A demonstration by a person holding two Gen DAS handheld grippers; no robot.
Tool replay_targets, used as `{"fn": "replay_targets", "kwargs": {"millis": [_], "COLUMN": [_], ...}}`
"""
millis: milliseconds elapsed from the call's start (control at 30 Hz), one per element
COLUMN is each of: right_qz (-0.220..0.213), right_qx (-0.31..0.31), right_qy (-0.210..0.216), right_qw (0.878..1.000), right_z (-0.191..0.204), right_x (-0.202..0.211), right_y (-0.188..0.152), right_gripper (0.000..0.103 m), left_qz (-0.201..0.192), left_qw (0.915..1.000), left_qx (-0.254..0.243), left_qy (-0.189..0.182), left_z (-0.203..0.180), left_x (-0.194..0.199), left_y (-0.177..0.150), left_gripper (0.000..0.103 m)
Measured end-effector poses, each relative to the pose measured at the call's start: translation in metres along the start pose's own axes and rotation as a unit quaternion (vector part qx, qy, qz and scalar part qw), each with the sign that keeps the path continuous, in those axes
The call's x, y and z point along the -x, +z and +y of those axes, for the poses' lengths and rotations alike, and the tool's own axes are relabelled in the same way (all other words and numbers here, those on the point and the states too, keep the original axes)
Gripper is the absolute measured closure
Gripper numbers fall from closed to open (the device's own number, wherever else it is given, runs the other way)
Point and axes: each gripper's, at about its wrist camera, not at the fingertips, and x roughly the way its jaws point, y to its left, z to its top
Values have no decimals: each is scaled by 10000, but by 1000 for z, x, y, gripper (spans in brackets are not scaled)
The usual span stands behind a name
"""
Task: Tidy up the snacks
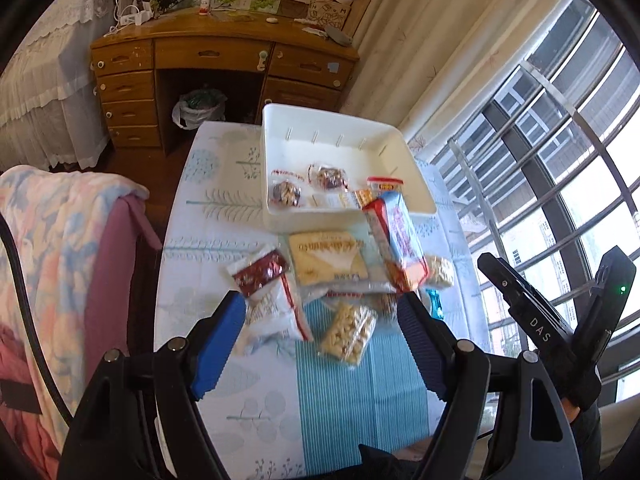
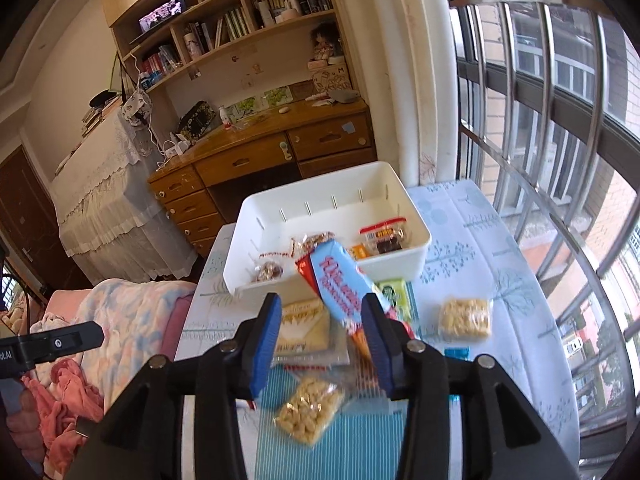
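Observation:
A white tray (image 1: pixel 348 212) (image 2: pixel 400 264) stands at the table's far end and holds several small wrapped snacks. A blue and red biscuit pack (image 1: pixel 396 240) (image 2: pixel 340 292) tilts over the tray's near wall. It lies between the pads of my right gripper (image 2: pixel 322 300), with a gap to the left pad, so the gripper is open. My left gripper (image 1: pixel 320 304) is open wide above a red and white packet (image 1: pixel 272 292) and a clear bag of pale puffs (image 1: pixel 348 332) (image 2: pixel 308 408). A cream biscuit pack (image 1: pixel 328 260) lies flat before the tray.
A second puff bag (image 2: pixel 466 316) and a green pack (image 2: pixel 394 296) lie on the right of the leaf-print tablecloth (image 1: pixel 224 208). A blanket-covered chair (image 1: pixel 60 248) stands to the left, a wooden desk (image 1: pixel 216 56) beyond, and a barred window (image 1: pixel 560 160) to the right.

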Motion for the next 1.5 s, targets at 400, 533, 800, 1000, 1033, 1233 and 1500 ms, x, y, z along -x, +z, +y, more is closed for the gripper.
{"fn": "replay_targets", "kwargs": {"millis": [400,533,800,1000,1033,1233,1500], "right_qz": [565,795,1157,1452,1535,1959,2339], "right_qx": [-379,-480,-415,-180,-123,225,1009], "right_qy": [-63,-7,203,287,293,439,588], "right_qw": [9977,9957,9922,9888,9876,9794,9652], "right_z": [-27,-44,-82,-108,-111,-127,-136], "right_x": [9,2,-7,-18,-21,-40,-66], "right_y": [-43,-47,-41,-43,-44,-49,-55], "right_gripper": [50,45,31,29,29,29,29], "left_qz": [554,723,995,1212,1244,1389,1602], "left_qw": [9982,9971,9947,9915,9908,9858,9750], "left_qx": [-227,-202,78,280,330,693,1101], "left_qy": [8,77,258,387,423,647,1080], "left_z": [-27,-39,-67,-90,-92,-98,-95], "left_x": [-12,-22,-50,-76,-80,-106,-149], "left_y": [-45,-51,-61,-64,-64,-67,-78], "left_gripper": [16,15,15,15,15,15,15]}}
